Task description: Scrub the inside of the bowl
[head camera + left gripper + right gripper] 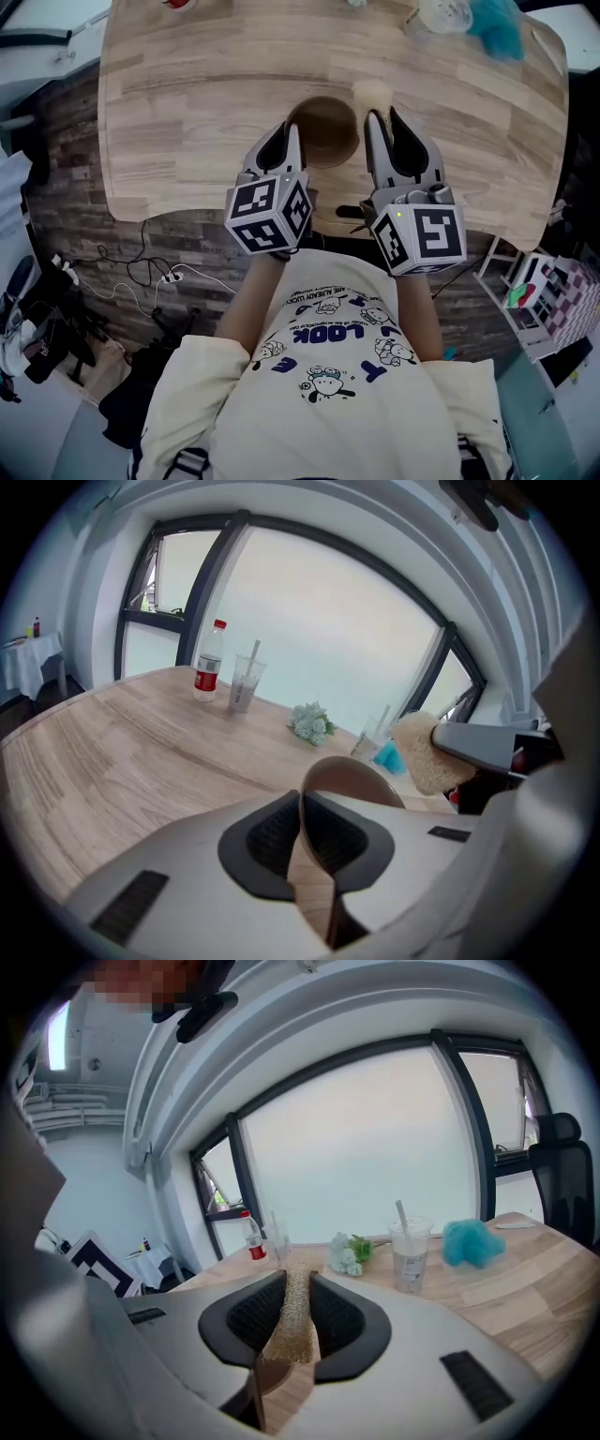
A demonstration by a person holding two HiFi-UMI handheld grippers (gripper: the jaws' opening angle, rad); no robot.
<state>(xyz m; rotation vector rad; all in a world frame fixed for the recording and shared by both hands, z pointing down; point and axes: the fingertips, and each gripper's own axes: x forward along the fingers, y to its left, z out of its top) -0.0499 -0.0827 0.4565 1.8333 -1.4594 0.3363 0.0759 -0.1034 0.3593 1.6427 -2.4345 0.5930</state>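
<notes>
A brown wooden bowl (323, 131) is held above the wooden table (187, 94), with my left gripper (286, 139) shut on its rim. In the left gripper view the bowl's wall (352, 775) stands edge-on between the black pads, and my left gripper (302, 803) clamps it. A beige loofah sponge (372, 96) sits in my right gripper (382, 117), just right of the bowl. The right gripper view shows the sponge (295, 1321) pinched between the pads of my right gripper (298, 1283), with the bowl's edge (267, 1377) below it. The sponge (422, 752) also shows at the right of the left gripper view.
At the table's far side stand a red-labelled bottle (208, 672), a clear cup (244, 682), a lidded cup with a straw (410, 1251), a small flower bunch (349, 1252) and a blue fluffy thing (472, 1241). Cables (141, 272) lie on the floor to the left.
</notes>
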